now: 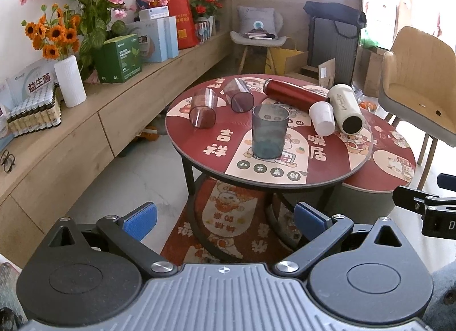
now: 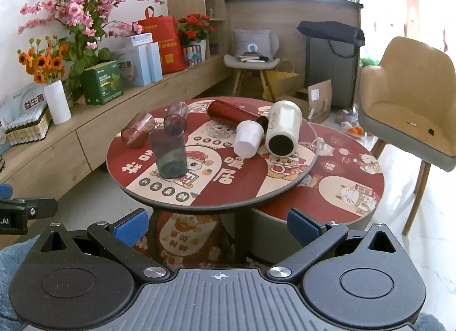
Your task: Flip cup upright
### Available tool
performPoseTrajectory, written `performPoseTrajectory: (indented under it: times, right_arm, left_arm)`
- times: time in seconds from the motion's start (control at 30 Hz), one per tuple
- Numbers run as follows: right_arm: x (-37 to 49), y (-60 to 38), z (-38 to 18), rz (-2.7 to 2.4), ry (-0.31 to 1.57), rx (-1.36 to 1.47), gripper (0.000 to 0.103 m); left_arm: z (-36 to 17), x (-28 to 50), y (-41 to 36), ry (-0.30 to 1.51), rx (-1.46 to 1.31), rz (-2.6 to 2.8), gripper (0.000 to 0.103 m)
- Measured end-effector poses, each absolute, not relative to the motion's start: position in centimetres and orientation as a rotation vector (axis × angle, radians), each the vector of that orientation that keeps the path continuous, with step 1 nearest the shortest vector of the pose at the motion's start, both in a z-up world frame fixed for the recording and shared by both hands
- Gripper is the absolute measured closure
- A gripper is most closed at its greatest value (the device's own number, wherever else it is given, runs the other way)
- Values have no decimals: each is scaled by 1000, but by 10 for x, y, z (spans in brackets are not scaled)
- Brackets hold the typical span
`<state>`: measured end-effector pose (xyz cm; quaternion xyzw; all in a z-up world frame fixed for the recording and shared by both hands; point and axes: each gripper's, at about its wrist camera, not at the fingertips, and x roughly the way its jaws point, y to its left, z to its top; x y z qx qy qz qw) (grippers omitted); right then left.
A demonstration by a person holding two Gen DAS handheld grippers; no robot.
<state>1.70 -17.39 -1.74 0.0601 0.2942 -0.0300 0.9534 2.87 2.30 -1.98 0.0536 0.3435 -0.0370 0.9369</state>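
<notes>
A round red table holds several cups. A grey-blue translucent cup stands upright near the front. Two pinkish translucent cups lie on their sides at the left; they also show in the right wrist view. A white cup, a cream flask and a red flask lie on their sides. My left gripper and right gripper are open, empty, and held back in front of the table.
A lower round red table sits to the right. A tan armchair stands at right. A long wooden sideboard with flowers, boxes and a white vase runs along the left. A patterned rug lies under the table.
</notes>
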Motion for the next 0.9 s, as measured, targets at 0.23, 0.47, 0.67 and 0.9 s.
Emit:
performPoseTrajectory:
  times: [0.23,0.47,0.67,0.9]
  right_arm:
    - [18,-175,-20,-65,613,122,0]
    - [19,-175,-22,-70,621,122,0]
    - [22,-176,-23,-73,626,123,0]
    - [22,-177,-25,-75,628,124,0]
  left_arm:
    - [-19,30,24,702,103,-65,0]
    - [-18,30,24,701,102,-63,0]
    - [-18,30,23,701,103,-58,0]
    - [-18,29,24,702,98,-58,0]
